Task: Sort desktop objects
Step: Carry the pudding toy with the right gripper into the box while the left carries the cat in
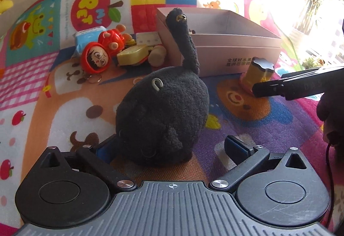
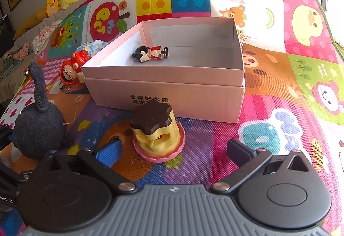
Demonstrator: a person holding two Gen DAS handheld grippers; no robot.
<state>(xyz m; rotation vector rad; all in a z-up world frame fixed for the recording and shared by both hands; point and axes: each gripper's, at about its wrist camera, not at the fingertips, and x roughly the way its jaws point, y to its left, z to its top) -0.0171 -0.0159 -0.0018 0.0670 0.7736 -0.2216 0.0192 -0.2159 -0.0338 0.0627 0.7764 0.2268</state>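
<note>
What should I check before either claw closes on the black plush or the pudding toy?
1. Left claw open: ok.
2. Black plush between its fingers, pads not pressing: ok.
3. Right claw open: ok.
4. Pudding toy upright just ahead of it, not yet between the fingers: not ok.
5. Pink box has bare floor beside the figurine: ok.
6. Plush fits the box: cannot tell.
</note>
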